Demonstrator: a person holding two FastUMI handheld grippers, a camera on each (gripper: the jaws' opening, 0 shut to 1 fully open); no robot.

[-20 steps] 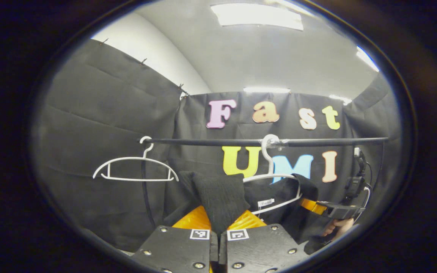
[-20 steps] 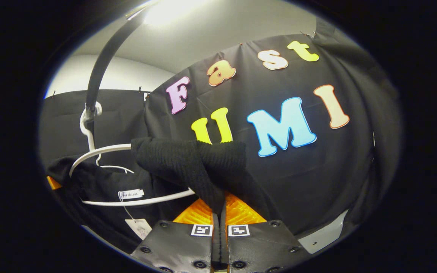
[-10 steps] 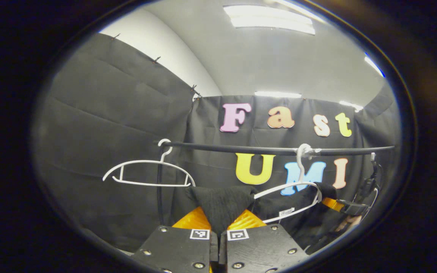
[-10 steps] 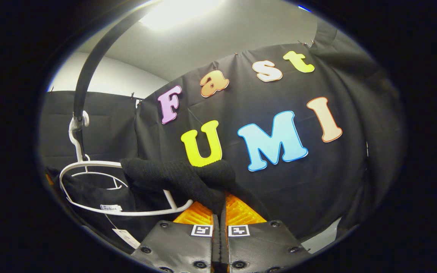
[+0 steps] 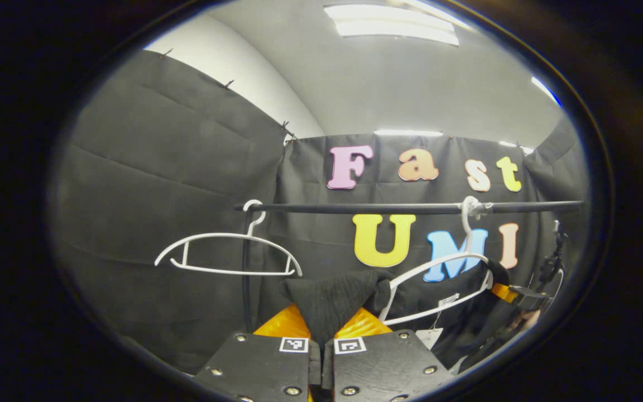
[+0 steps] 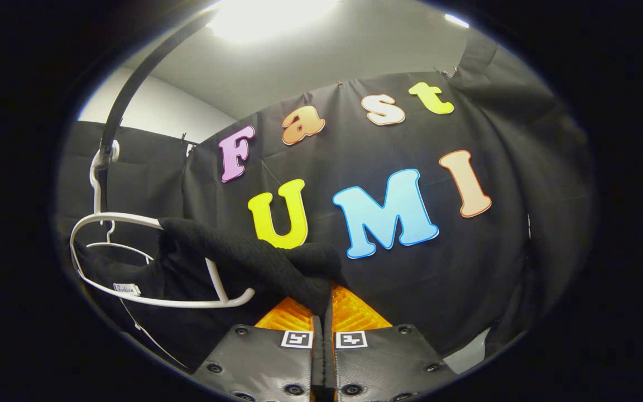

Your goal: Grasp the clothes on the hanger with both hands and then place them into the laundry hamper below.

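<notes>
My left claw (image 5: 321,329) and right claw (image 6: 321,312) stay clamped on the black garment's (image 6: 254,262) shoulders, now spread wider than a second ago; the white hanger (image 5: 438,290) tilts, nearly bare, on the rail (image 5: 411,208), freeing it for the hamper

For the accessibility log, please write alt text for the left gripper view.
The left gripper is shut on a black garment that is partly pulled off a white hanger on a black rail. A second, empty hanger hangs to the left.
</notes>
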